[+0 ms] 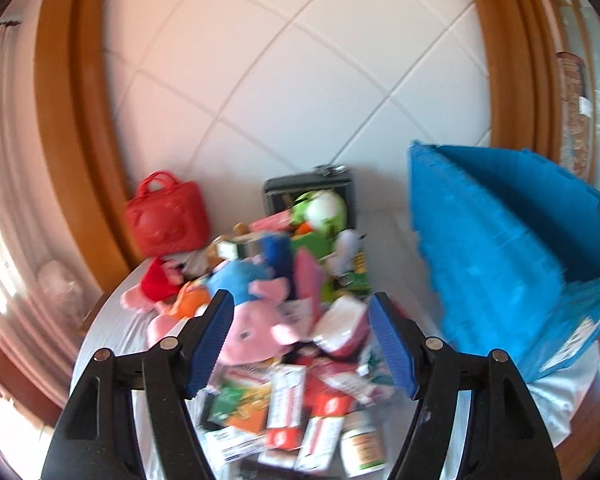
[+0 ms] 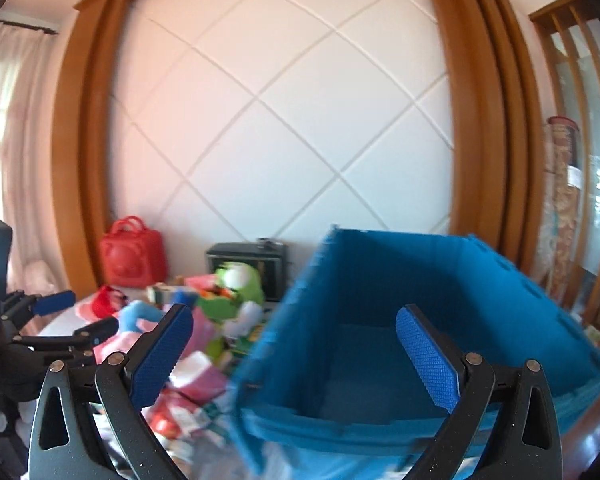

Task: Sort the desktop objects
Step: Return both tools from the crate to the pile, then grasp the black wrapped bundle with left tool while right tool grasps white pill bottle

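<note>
Nearest, left gripper (image 1: pixel 301 344): jaws apart, nothing between them, hanging above a heap on the white-covered surface (image 1: pixel 112 332). Under it at 6 o'clock, red-and-white boxes (image 1: pixel 286 408) and a white bottle (image 1: pixel 362 450). Just beyond, a pink pig toy (image 1: pixel 256 330); past that a blue plush (image 1: pixel 236 280) at 12 o'clock. Right gripper (image 2: pixel 294 356): jaws apart, empty, in front of a blue crate (image 2: pixel 440 312) tilted with its opening toward the camera, at 3 o'clock of the heap. Farther back, a green plush (image 2: pixel 236 288) leans at a dark box (image 2: pixel 248 256). Red bag (image 2: pixel 134 254) at 10 o'clock, against the white panelled wall (image 2: pixel 284 112).
</note>
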Action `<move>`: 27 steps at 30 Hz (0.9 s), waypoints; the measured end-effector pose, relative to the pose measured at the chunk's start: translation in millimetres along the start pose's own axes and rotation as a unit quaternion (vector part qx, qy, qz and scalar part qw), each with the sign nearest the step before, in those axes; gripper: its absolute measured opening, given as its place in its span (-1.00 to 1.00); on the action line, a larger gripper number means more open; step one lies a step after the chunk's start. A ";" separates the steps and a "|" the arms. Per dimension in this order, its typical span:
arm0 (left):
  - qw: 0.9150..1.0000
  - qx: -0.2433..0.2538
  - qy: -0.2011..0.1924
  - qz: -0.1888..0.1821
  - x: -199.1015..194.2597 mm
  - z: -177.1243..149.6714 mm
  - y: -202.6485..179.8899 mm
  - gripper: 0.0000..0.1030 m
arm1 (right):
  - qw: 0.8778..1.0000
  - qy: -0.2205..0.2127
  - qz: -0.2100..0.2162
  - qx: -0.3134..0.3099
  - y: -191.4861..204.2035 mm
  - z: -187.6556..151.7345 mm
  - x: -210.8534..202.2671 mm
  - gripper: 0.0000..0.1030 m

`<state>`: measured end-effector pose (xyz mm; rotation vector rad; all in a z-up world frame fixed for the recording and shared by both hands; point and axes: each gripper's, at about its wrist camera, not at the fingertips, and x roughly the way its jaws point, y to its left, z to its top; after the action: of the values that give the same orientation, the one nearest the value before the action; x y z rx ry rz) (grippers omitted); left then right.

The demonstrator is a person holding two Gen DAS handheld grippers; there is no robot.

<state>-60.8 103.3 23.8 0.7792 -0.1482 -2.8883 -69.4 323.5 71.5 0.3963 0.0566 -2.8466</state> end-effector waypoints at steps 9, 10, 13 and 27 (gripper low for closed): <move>0.994 -0.015 0.107 0.024 47.9 -75.3 74.0 0.35 | 0.995 0.076 0.062 -0.024 90.6 -39.3 37.8 1.00; 0.993 -0.014 0.119 0.022 53.1 -82.7 74.5 0.35 | 0.993 0.094 0.067 -0.024 96.9 -48.0 45.0 1.00; 0.989 -0.009 0.149 0.015 65.4 -109.4 79.2 0.35 | 0.987 0.142 0.075 -0.020 108.9 -75.7 62.1 1.00; 0.969 0.050 0.225 -0.086 111.9 -190.9 68.6 0.35 | 0.951 0.308 0.043 -0.002 130.3 -190.0 111.6 1.00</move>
<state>-51.9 6.4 -186.4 1.5078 -0.1828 -2.7806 -88.2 183.5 -141.9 1.2328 0.1580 -2.5241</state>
